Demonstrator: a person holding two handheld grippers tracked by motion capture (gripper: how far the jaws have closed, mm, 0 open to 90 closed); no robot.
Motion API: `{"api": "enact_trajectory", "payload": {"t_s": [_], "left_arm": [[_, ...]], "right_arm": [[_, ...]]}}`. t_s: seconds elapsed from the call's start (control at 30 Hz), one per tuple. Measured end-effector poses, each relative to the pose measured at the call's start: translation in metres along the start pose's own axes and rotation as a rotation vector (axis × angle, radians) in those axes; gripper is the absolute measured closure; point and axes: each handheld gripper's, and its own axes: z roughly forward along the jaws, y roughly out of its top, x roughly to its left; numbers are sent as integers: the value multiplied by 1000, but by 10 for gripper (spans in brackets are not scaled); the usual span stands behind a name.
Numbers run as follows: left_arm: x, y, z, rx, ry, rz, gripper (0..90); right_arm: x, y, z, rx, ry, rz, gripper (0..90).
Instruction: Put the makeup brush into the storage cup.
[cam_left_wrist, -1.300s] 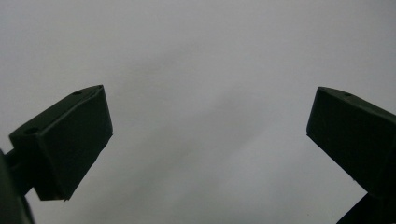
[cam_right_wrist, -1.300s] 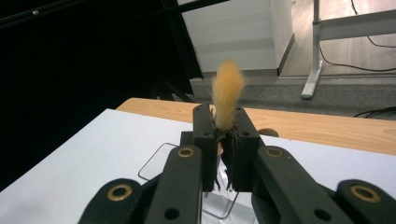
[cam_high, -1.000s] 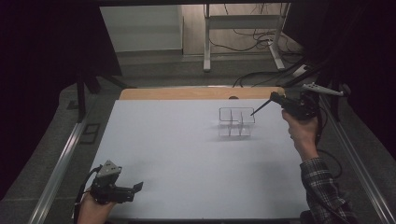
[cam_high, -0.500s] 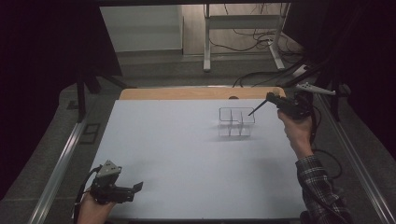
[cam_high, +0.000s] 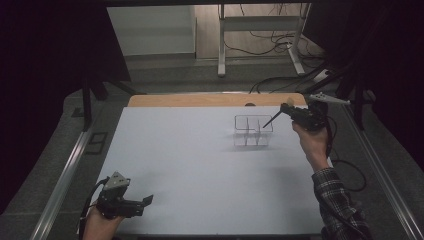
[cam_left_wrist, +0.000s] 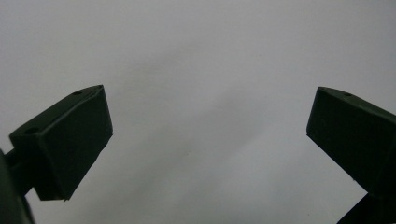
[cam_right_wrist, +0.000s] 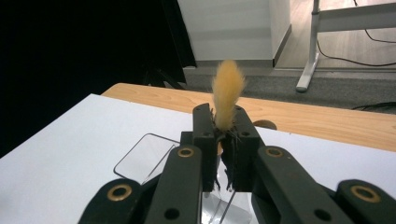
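Dim room, dark curtains at nine o'clock, cables trailing over the floor at twelve behind a white table (cam_high: 200, 165) with a wooden edge along its far side. On the white surface, toward two o'clock, a clear divided organizer (cam_high: 253, 131), upright. Just above its right rim, right gripper (cam_high: 286, 108), jaws clamped together on a makeup brush (cam_right_wrist: 227, 93): tan bristle tuft sticking up past the jaw tips in the right gripper view, thin dark handle slanting down toward the organizer's right compartment in the high view. Near seven o'clock at the table's front edge, left gripper (cam_high: 146, 200), jaws spread apart, nothing between them, bare white surface beneath.

Likely step: lowering the brush handle-first into a compartment. Risks: handle tip striking the rim or the divider instead of the opening, tipping or sliding the light, unbraced organizer; release while slanted, leaving the brush leaning out or toppling onto the table; bristles snagging on the jaws at release.
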Motion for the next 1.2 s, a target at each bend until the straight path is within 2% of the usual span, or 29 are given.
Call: {"api": "enact_trajectory", "payload": {"t_s": [1.2], "left_arm": [[-1,0,1,6,0,8,9]], "right_arm": [[6,-32,28,82,-18,-51,835]]}}
